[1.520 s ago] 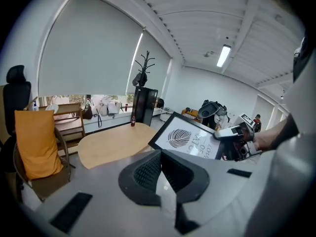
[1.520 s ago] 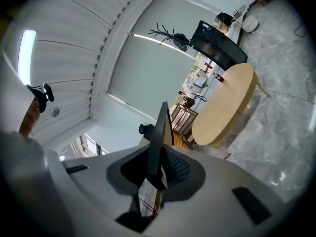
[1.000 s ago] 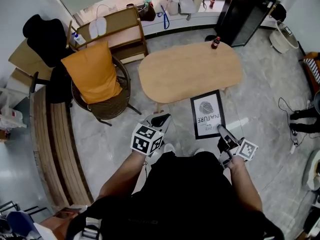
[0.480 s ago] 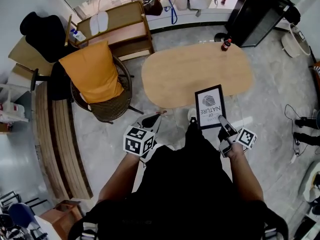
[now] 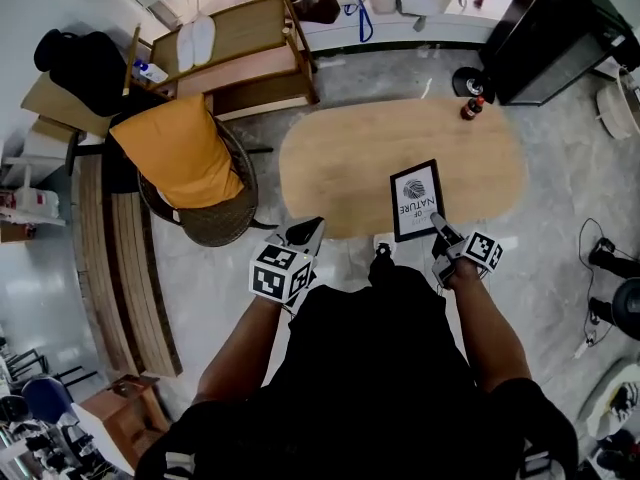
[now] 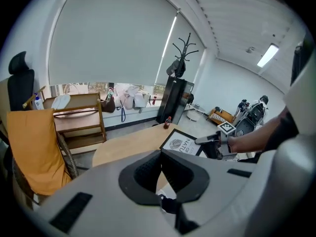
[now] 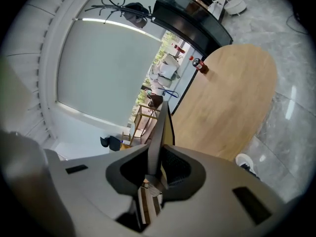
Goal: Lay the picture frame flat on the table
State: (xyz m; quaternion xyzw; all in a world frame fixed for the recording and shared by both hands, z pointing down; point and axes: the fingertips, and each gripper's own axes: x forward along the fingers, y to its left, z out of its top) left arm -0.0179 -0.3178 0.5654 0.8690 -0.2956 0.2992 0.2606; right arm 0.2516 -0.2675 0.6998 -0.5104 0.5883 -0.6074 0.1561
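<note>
The black picture frame (image 5: pixel 415 200) with a white print is held over the near edge of the oval wooden table (image 5: pixel 340 158). My right gripper (image 5: pixel 436 221) is shut on the frame's lower right corner. In the right gripper view the frame (image 7: pixel 159 132) shows edge-on between the pads of my right gripper (image 7: pixel 157 157), above the table (image 7: pixel 232 93). My left gripper (image 5: pixel 308 230) hangs at the table's near left edge, shut and holding nothing. The left gripper view shows the frame (image 6: pixel 180 143) beyond the closed jaws of my left gripper (image 6: pixel 160 154).
A small dark bottle (image 5: pixel 470 108) stands at the table's far right end. A wicker chair with an orange cushion (image 5: pixel 185 153) sits left of the table. A wooden shelf unit (image 5: pixel 240 48) and a black cabinet (image 5: pixel 560 28) stand behind it.
The right gripper has carried the frame forward, from above the floor to above the table's near edge. The left gripper moved forward with the person and stayed shut.
</note>
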